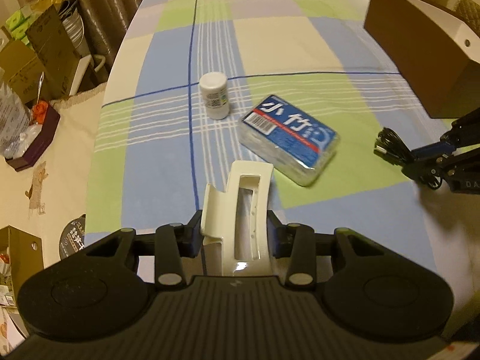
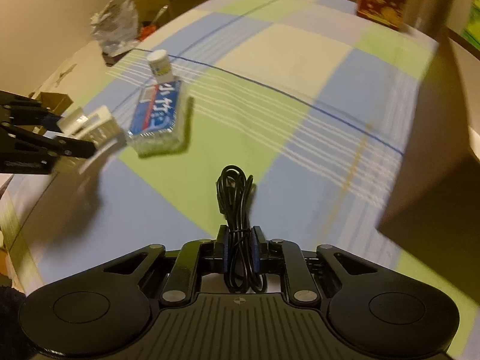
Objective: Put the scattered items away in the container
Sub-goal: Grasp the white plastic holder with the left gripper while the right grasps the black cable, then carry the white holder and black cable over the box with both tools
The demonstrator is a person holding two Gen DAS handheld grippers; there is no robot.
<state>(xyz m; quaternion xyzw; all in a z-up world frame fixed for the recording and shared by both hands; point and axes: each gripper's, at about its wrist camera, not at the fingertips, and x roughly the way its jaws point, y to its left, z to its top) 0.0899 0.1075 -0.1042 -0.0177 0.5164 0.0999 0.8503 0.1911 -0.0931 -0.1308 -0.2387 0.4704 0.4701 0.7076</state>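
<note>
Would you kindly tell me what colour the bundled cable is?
Black; the cable shows best in the right wrist view.

A blue, green and cream checked cloth (image 1: 270, 45) covers the counter, carrying a white bottle (image 1: 214, 94), a blue-and-red labelled packet (image 1: 289, 138) and a brown box (image 1: 420, 60).

Around the one brown box (image 1: 420, 57) I count one white bottle (image 1: 214, 94), one blue packet (image 1: 289, 139), one white plastic holder (image 1: 240, 207) and one black cable bundle (image 2: 237, 207), with two grippers.
</note>
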